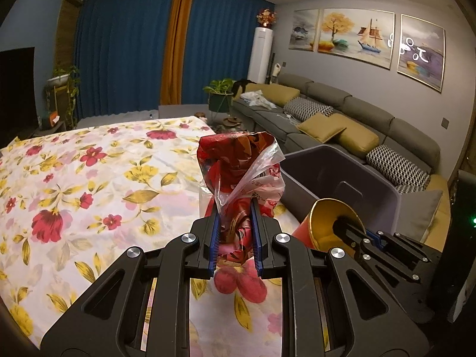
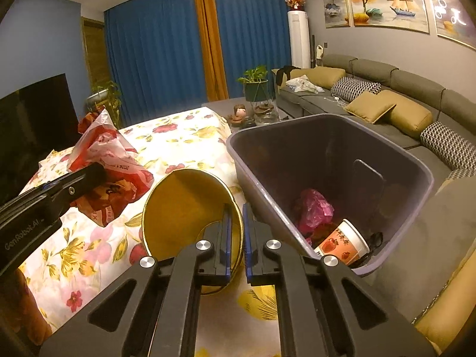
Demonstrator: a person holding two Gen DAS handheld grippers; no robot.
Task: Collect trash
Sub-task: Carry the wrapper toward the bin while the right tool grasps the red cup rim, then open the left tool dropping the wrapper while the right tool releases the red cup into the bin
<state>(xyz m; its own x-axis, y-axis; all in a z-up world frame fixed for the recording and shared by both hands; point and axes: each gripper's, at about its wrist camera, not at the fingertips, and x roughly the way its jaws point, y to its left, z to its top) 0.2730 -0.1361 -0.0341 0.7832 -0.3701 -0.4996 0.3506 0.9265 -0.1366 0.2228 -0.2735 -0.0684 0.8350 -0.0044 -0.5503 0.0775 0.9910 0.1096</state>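
Note:
My left gripper (image 1: pixel 235 208) is shut on a crumpled red and clear plastic bag (image 1: pixel 238 166) and holds it above the floral cloth; the bag also shows in the right wrist view (image 2: pixel 110 160) at the left. My right gripper (image 2: pixel 236 211) is shut on the rim of a round red tub with a gold inside (image 2: pixel 184 208), held just left of the grey bin (image 2: pixel 297 131). The tub also shows in the left wrist view (image 1: pixel 330 223). The bin (image 1: pixel 372 178) holds a pink bag (image 2: pixel 315 208) and a paper cup (image 2: pixel 345 244).
A floral cloth (image 1: pixel 89 178) covers the table. A grey sofa (image 1: pixel 342 125) with cushions runs along the right wall. A potted plant (image 2: pixel 255 83) and teaware stand beyond the table. A dark TV (image 2: pixel 32 119) is at the left.

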